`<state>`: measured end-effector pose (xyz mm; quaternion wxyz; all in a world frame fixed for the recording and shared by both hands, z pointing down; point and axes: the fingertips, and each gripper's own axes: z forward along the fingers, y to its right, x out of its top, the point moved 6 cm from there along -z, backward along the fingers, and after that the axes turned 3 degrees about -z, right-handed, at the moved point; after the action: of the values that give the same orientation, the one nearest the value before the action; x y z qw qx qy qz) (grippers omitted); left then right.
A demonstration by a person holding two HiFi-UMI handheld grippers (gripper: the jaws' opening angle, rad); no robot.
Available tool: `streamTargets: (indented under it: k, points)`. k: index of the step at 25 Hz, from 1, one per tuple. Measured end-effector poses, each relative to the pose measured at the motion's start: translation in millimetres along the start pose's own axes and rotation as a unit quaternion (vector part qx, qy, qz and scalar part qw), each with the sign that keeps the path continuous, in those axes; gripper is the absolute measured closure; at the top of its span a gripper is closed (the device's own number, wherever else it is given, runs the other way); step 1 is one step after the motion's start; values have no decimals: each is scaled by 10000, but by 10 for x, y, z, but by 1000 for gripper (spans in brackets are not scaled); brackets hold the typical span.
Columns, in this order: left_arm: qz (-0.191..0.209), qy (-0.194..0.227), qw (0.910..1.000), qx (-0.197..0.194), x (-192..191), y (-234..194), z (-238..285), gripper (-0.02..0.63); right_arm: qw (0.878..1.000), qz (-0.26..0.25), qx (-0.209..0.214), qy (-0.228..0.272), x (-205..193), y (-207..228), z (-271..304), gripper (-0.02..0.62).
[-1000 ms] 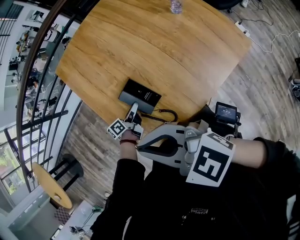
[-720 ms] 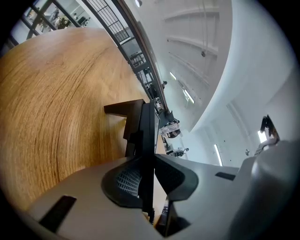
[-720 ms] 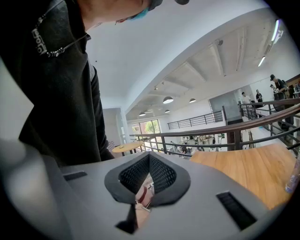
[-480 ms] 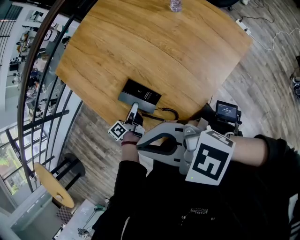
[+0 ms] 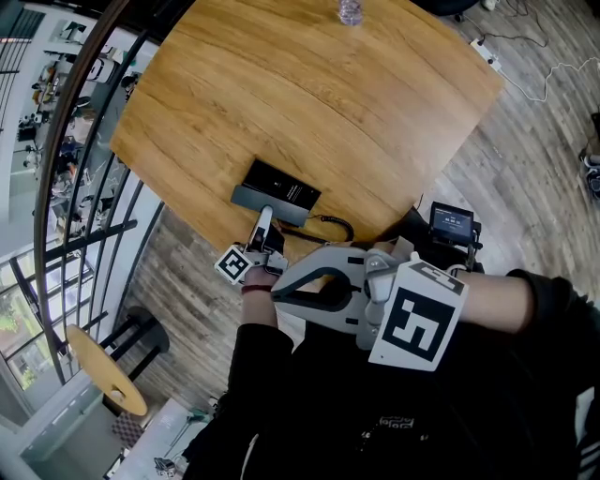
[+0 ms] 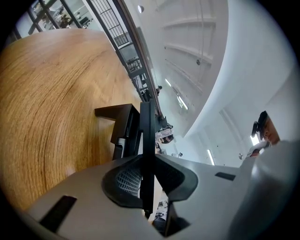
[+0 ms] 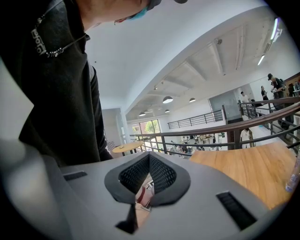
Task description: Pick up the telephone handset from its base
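The dark telephone base point(image 5: 281, 190) lies near the front edge of the wooden table point(image 5: 309, 84), and its black cord point(image 5: 330, 223) curls off to the right. My left gripper point(image 5: 263, 220) reaches to the base's near edge. In the left gripper view its jaws have just been closing, and the left gripper point(image 6: 145, 164) stands shut on a thin black slab, the telephone handset point(image 6: 147, 131) seen edge-on. The base point(image 6: 123, 123) lies just behind it. My right gripper point(image 5: 278, 290) hangs below the table edge in front of my body; its pads point(image 7: 159, 176) meet with nothing between them.
A clear bottle point(image 5: 352, 11) stands at the table's far edge. A small black device with a screen point(image 5: 453, 222) sits off the front right corner. A dark railing point(image 5: 84, 187) runs along the left, with a round yellow stool point(image 5: 101, 370) below.
My left hand has turned slightly at the telephone's near edge. The right gripper has kept still.
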<state>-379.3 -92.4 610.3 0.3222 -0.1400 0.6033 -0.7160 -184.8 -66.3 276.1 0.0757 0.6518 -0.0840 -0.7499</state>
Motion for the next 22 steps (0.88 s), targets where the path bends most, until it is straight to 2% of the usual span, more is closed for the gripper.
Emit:
streamTargets:
  k: [9, 15, 22]
  points:
    - [4, 232, 9993, -290, 59, 244, -59, 526, 10000, -7, 50, 7, 44, 3, 23, 577]
    - [209, 427, 9948, -906, 71, 725, -161, 526, 10000, 5, 54, 42, 71, -42, 33, 577]
    - [618, 607, 9836, -1581, -13, 1351, -388, 526, 9999, -52, 93, -68, 49, -118, 3, 577]
